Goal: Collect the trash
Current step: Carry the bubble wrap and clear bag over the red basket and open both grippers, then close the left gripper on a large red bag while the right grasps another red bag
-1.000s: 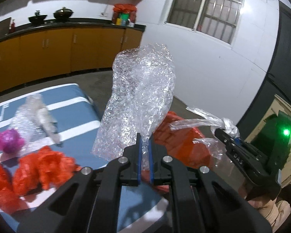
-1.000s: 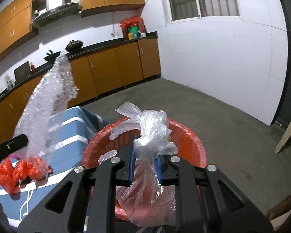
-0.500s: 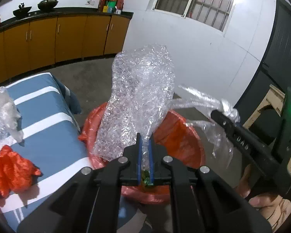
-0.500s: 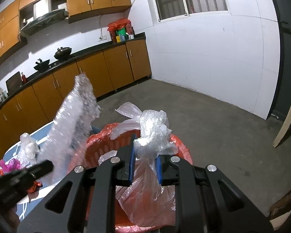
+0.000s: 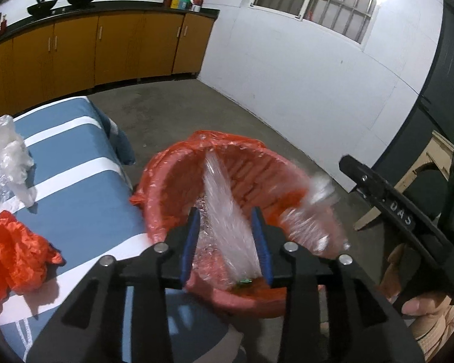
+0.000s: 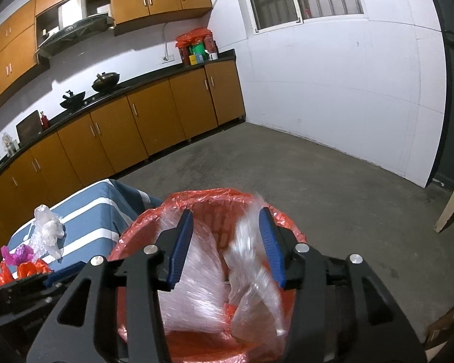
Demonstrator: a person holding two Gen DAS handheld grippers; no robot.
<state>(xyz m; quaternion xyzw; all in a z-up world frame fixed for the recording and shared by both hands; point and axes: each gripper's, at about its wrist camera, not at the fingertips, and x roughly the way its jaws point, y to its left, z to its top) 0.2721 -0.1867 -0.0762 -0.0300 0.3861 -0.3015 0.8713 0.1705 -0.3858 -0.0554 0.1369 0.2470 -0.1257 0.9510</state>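
A striped table (image 5: 75, 181) holds orange bags (image 5: 12, 254) and clear plastic (image 5: 6, 154). Beside it, the red-lined bin (image 5: 172, 163) takes in bubble wrap (image 5: 227, 211), blurred, probably falling, between the left gripper's (image 5: 226, 243) opening jaws. The right gripper (image 6: 227, 248) is opening too, its clear bag (image 6: 251, 272) loose.

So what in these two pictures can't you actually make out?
- Bubble wrap, left wrist view: motion blur smears its shape.
- Clear plastic bag, right wrist view: blurred, so its outline is unclear.
- Bottom of the red bin, both views: hidden by the fingers and falling plastic.
- Small green scrap, left wrist view: too small to identify.
- Orange plastic on the striped table: cut off by the picture's left edge.
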